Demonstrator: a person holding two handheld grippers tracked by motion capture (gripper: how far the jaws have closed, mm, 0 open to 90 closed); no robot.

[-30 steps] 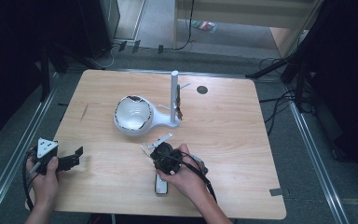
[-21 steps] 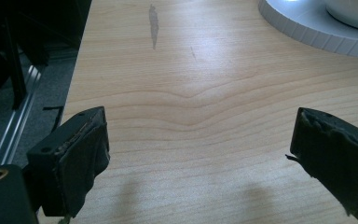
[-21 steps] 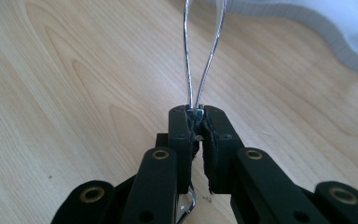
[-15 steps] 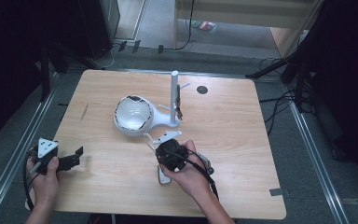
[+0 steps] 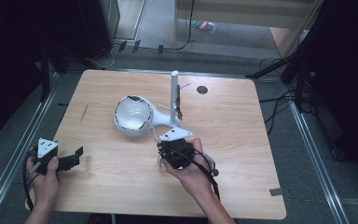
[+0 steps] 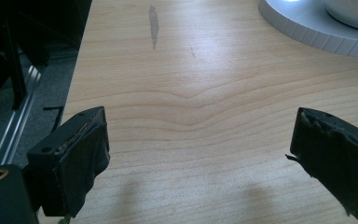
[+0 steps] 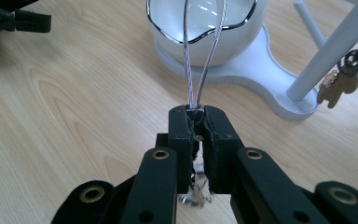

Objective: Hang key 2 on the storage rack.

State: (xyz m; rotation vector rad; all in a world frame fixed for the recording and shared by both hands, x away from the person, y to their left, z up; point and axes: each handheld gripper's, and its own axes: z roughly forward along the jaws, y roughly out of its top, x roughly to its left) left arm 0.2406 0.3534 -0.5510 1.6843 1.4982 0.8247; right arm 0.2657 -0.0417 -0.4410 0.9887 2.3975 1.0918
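My right gripper (image 5: 164, 141) (image 7: 196, 114) is shut on a thin silvery chain (image 7: 200, 70). Its two strands run up from the jaw tips toward the white bowl (image 5: 133, 114) (image 7: 200, 28), and a small end piece dangles below the jaws. The bowl sits on a white stand (image 7: 261, 60) with an upright post (image 5: 174, 95) (image 7: 335, 51); a brown charm (image 7: 338, 84) hangs on the post. The right gripper hovers just in front of the stand. My left gripper (image 5: 77, 156) (image 6: 198, 154) rests open at the table's left edge, with only bare wood between its pads.
The wooden table (image 5: 242, 135) has a small black round mark (image 5: 202, 89) behind the post. Metal rails and cables run along the floor on both sides. Dark equipment stands at the far left and right.
The right gripper has lifted and drifted slightly toward the stand, still holding the chain. The left gripper has not moved.
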